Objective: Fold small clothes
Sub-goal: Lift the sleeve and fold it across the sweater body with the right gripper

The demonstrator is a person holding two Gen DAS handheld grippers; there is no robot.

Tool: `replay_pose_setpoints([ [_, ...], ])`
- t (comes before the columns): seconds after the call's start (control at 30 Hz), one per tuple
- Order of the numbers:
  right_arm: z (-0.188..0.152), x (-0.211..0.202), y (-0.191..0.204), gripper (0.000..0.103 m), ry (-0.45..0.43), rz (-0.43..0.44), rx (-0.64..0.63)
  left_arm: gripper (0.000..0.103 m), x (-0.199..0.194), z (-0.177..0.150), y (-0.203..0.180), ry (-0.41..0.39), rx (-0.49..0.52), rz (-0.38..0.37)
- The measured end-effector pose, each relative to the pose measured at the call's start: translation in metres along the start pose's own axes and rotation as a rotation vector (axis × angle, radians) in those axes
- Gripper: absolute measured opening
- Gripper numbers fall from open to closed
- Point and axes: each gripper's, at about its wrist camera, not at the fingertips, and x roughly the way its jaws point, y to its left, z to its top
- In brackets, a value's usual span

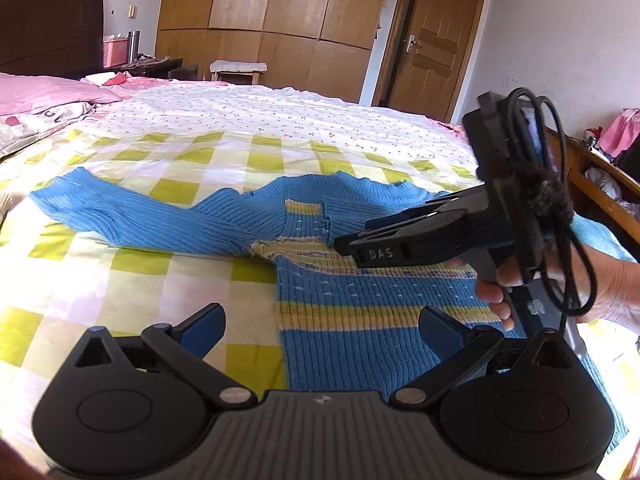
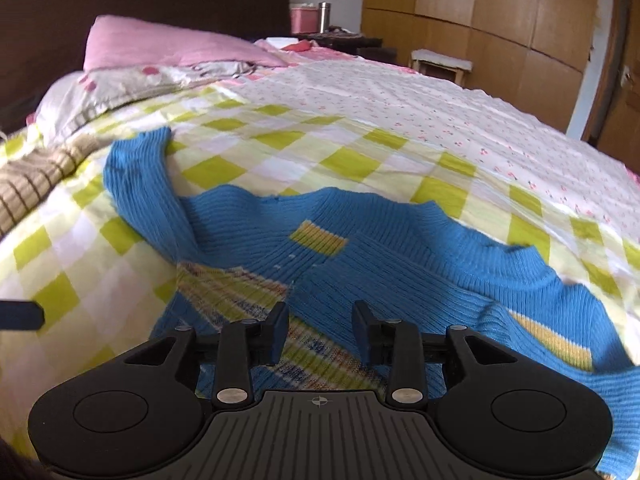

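- On the bed, over the yellow-check sheet, our blue striped sweater lies mostly flat: one sleeve stretched out to the side, the other already folded across the chest.
- Our right gripper sits just over that folded part with its jaws parted and nothing between the pads, so we'd say the sleeve is free and can spring back or slide off, since ribbed knit is stretchy.
- Our left gripper is wide open too, empty, hovering near the hem.
- Biggest risk, we reckon: going for the next grab and pinching the sheet along with the knit, which would drag everything out of line.
- Also the fabric looks bunched near the collar; folding over that lump would leave us a lopsided bundle.
- The cable loops on the right gripper could snag the knit if we swing low.
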Motion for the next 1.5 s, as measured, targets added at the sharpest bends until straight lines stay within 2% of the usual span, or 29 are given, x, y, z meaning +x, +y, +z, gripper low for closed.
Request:
replay_pose_setpoints([
  [0.07, 0.0, 0.009, 0.004, 0.032, 0.012, -0.036, -0.01, 0.103, 0.0, 0.0, 0.001, -0.004, 0.005, 0.005],
  [0.13, 0.002, 0.011, 0.0, 0.016, 0.012, -0.039, 0.046, 0.103, -0.001, 0.001, 0.001, -0.009, 0.009, 0.01],
  [0.17, 0.004, 0.009, -0.001, 0.013, 0.005, -0.034, 0.067, 0.103, -0.002, 0.001, 0.002, -0.011, 0.009, 0.01],
  [0.2, 0.005, 0.006, -0.003, 0.004, -0.011, -0.023, 0.086, 0.103, -0.001, 0.001, 0.003, -0.012, 0.005, 0.01],
  [0.23, 0.007, 0.003, -0.002, 0.002, -0.022, -0.014, 0.093, 0.103, -0.001, 0.002, 0.004, -0.012, 0.0, 0.009],
  [0.33, 0.01, -0.002, 0.007, 0.002, -0.049, 0.01, 0.077, 0.103, -0.001, 0.002, 0.007, -0.011, -0.013, 0.01],
  [0.6, 0.009, 0.014, 0.018, 0.0, -0.031, 0.061, 0.116, 0.103, 0.0, 0.002, 0.01, -0.013, -0.024, 0.028],
  [0.7, 0.018, 0.013, 0.027, 0.0, -0.069, 0.091, 0.121, 0.103, 0.002, 0.002, 0.014, -0.008, -0.045, 0.029],
  [0.87, 0.02, 0.006, 0.025, 0.0, -0.092, 0.055, 0.1, 0.103, 0.001, 0.005, 0.022, -0.025, -0.066, 0.046],
  [0.9, 0.015, -0.001, 0.023, 0.002, -0.11, 0.035, 0.069, 0.103, 0.001, 0.005, 0.023, -0.027, -0.065, 0.051],
  [0.93, 0.011, -0.006, 0.021, 0.009, -0.119, 0.026, 0.044, 0.103, 0.001, 0.005, 0.023, -0.029, -0.064, 0.055],
  [0.97, 0.007, -0.01, 0.018, 0.012, -0.119, 0.021, 0.028, 0.103, 0.001, 0.005, 0.024, -0.03, -0.065, 0.055],
  [1.03, -0.002, -0.014, 0.013, 0.027, -0.114, -0.003, -0.014, 0.103, 0.001, 0.005, 0.023, -0.029, -0.065, 0.053],
  [1.1, -0.008, -0.011, 0.012, 0.034, -0.1, -0.036, -0.048, 0.103, 0.002, 0.004, 0.022, -0.029, -0.058, 0.058],
  [1.23, -0.009, 0.005, 0.011, 0.033, -0.08, -0.054, -0.033, 0.103, 0.004, 0.003, 0.021, -0.028, -0.048, 0.069],
  [1.33, -0.008, 0.015, 0.014, 0.019, -0.057, -0.056, -0.024, 0.103, 0.003, 0.003, 0.023, -0.043, -0.036, 0.08],
  [1.4, -0.006, 0.014, 0.015, 0.014, -0.055, -0.051, -0.005, 0.103, 0.003, 0.004, 0.027, -0.059, -0.033, 0.093],
  [1.5, -0.006, 0.011, 0.014, 0.013, -0.057, -0.038, 0.024, 0.103, 0.003, 0.006, 0.038, -0.076, -0.063, 0.116],
])
